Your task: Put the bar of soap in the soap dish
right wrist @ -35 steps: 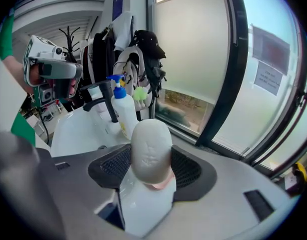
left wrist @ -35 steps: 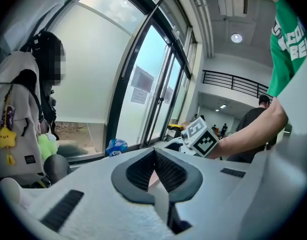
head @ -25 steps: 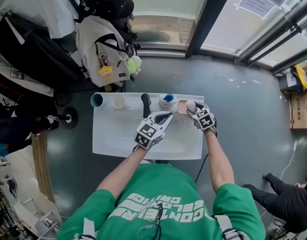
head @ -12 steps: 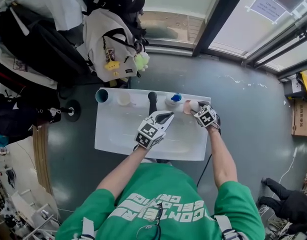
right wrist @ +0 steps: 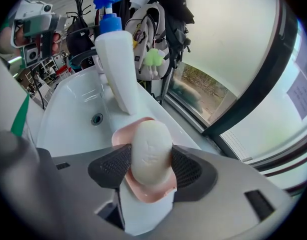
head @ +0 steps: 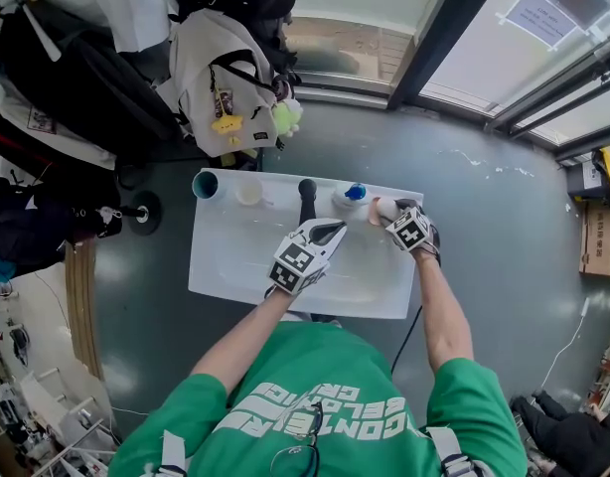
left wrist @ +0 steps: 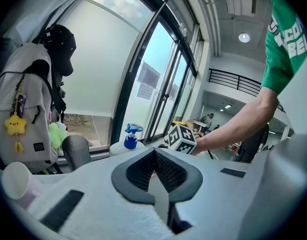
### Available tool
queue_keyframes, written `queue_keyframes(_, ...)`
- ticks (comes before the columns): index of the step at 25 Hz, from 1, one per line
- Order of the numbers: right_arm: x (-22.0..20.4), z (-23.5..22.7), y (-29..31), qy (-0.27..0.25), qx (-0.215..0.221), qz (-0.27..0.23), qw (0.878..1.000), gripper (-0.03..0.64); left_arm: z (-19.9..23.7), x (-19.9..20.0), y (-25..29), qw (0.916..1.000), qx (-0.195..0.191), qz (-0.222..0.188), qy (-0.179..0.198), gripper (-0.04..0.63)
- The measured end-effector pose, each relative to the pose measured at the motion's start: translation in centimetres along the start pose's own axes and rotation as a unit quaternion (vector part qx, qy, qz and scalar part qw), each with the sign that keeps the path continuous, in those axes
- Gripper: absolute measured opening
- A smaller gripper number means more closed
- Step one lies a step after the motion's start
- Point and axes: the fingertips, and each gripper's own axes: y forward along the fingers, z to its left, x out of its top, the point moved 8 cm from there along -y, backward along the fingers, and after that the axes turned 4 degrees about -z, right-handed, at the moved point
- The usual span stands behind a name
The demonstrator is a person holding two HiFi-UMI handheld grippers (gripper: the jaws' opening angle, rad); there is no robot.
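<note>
A white oval bar of soap [right wrist: 151, 151] is pinched between the pads of my right gripper [right wrist: 149, 168], which is shut on it. The soap hangs directly over the pink soap dish [right wrist: 143, 196]; I cannot tell whether it touches the dish. In the head view the soap [head: 385, 209] and dish [head: 372, 214] are on the back right rim of the white sink [head: 235, 266], with the right gripper [head: 392, 217] there. My left gripper [head: 326, 232] hovers over the basin, its jaws shut on nothing [left wrist: 154, 170].
A white pump bottle with a blue top [right wrist: 118, 64] stands just left of the dish. Along the back rim are a black faucet [head: 306, 197], a white cup [head: 248, 194] and a teal cup [head: 205, 185]. A backpack [head: 226, 78] hangs behind the sink.
The head camera has shifted a little. My right gripper stays at the dish with the soap still in it. The left gripper has held its place over the basin.
</note>
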Motion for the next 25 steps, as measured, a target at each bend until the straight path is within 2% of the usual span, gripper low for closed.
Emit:
queue_keyframes(12,0.4,0.4,-1.0,-0.020,0.004,0.002,1.000,0.250,-0.7,0.0,-0.7,0.9999,0.009,-0.006,0.005,0.008)
queue_keyframes(16,0.8,0.4,-3.1,-0.007,-0.014,-0.034,0.999,0.250,-1.0,0.3,-1.3,0.9997,0.018,-0.015,0.008,0.008)
queue_keyframes(21,0.7,1.1,-6.6,0.055,-0.037,-0.093,0.993,0.250,-1.8,0.9,-1.9,0.9992,0.027,-0.026,0.016,0.008)
queue_keyframes(25,0.2,2.8,-9.4,0.075,-0.051,-0.126,0.988,0.250,-2.9,1.3,-2.7,0.9985,0.034,-0.038,0.020,0.008)
